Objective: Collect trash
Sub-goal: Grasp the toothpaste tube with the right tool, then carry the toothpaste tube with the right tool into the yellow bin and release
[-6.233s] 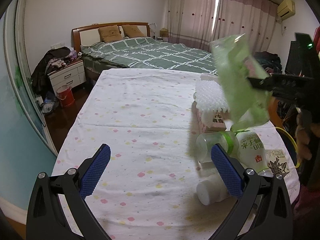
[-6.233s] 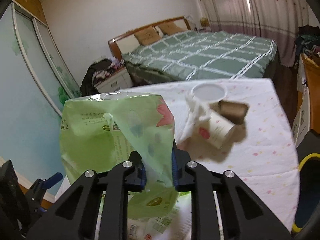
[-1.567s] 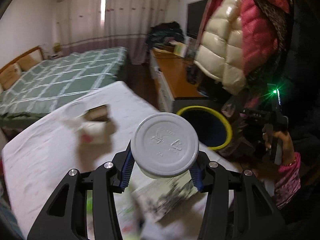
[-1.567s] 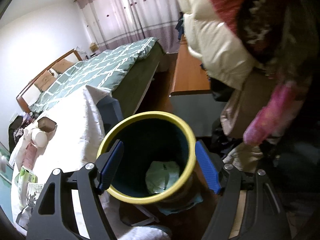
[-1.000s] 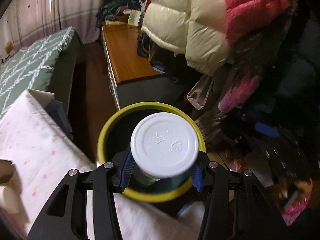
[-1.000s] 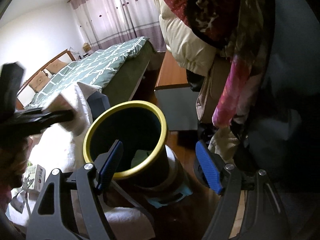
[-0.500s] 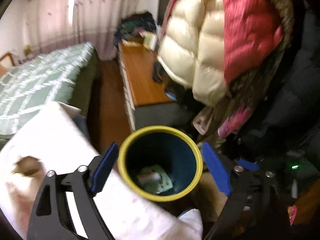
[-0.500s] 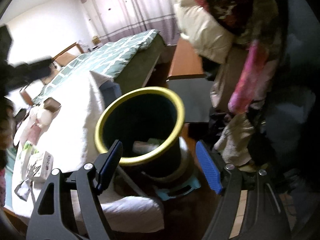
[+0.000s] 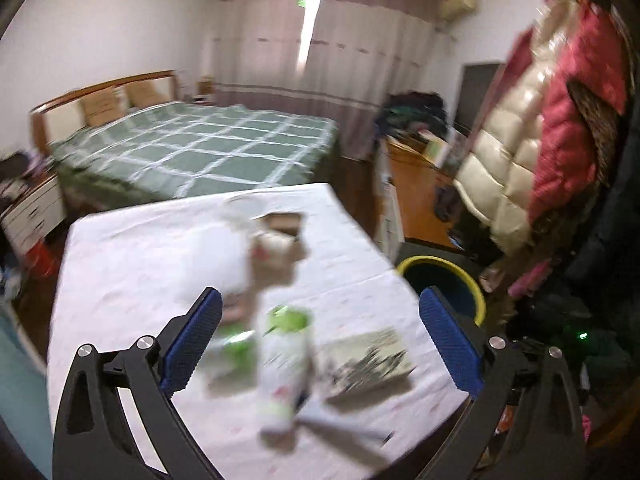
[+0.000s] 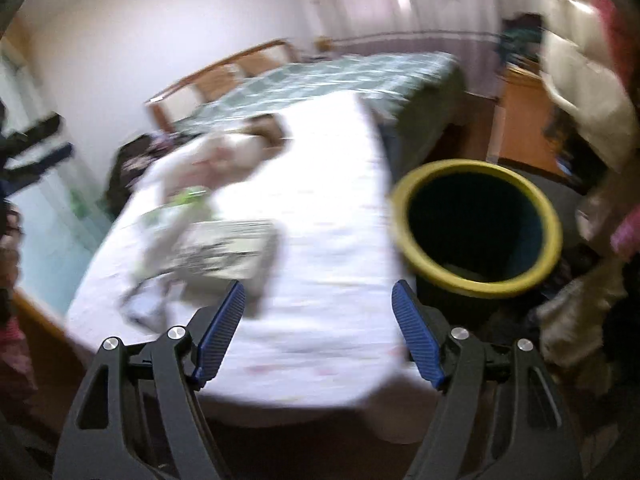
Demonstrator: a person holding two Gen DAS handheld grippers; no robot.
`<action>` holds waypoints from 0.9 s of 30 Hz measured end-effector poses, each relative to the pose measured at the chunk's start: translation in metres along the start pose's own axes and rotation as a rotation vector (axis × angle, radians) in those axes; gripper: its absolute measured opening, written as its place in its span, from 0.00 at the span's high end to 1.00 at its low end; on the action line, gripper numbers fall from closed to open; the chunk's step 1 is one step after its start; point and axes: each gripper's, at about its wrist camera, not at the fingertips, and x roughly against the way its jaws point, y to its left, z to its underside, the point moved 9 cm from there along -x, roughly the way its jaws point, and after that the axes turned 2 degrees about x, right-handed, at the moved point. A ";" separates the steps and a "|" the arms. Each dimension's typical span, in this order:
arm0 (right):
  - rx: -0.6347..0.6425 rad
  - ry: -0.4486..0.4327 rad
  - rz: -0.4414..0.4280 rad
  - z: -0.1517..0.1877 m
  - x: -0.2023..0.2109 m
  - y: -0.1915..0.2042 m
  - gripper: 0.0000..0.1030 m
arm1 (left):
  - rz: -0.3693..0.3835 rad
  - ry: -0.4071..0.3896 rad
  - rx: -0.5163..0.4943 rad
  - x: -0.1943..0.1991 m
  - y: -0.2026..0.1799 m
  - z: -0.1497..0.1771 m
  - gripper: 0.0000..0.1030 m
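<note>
blur: bench litter (image 9: 280, 356) smeared, labels unreadable | bin (image 10: 476, 228) inside too dark | hidden: bin's near side behind bench edge, left view

A bed (image 9: 192, 152) with a green checked cover stands before long curtains (image 9: 320, 96). White walls (image 9: 100, 40), wood floor (image 9: 420, 216), puffy coats (image 9: 532, 140) hanging at right.

My jaws carry ribbed blue rubbery pads (image 9: 192, 336); cotton cloth (image 9: 132, 264) covers the desk; the bin (image 10: 476, 226) looks smooth plastic.
</note>
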 end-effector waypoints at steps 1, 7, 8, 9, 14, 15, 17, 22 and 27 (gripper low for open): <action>0.023 0.001 -0.032 0.000 0.002 0.013 0.30 | -0.022 -0.009 0.017 0.010 0.013 0.010 0.05; 0.209 -0.003 -0.220 0.003 0.016 0.105 0.30 | -0.116 -0.021 0.082 0.045 0.065 0.067 0.05; 0.231 0.003 -0.233 0.005 0.014 0.115 0.30 | -0.123 -0.019 0.099 0.048 0.071 0.075 0.05; 0.264 0.016 -0.254 0.010 0.010 0.131 0.30 | -0.134 -0.017 0.122 0.052 0.079 0.083 0.05; 0.352 0.074 -0.245 0.028 -0.024 0.165 0.47 | -0.155 -0.027 0.180 0.063 0.097 0.100 0.05; 0.356 0.087 -0.237 0.030 -0.033 0.168 0.52 | -0.153 -0.031 0.186 0.066 0.100 0.103 0.05; 0.346 0.103 -0.228 0.032 -0.046 0.167 0.56 | -0.154 -0.037 0.188 0.069 0.101 0.104 0.05; 0.324 0.147 -0.208 0.030 -0.074 0.163 0.70 | -0.147 -0.050 0.183 0.073 0.102 0.099 0.05; 0.317 0.178 -0.190 0.027 -0.085 0.161 0.91 | -0.144 -0.038 0.195 0.069 0.107 0.099 0.05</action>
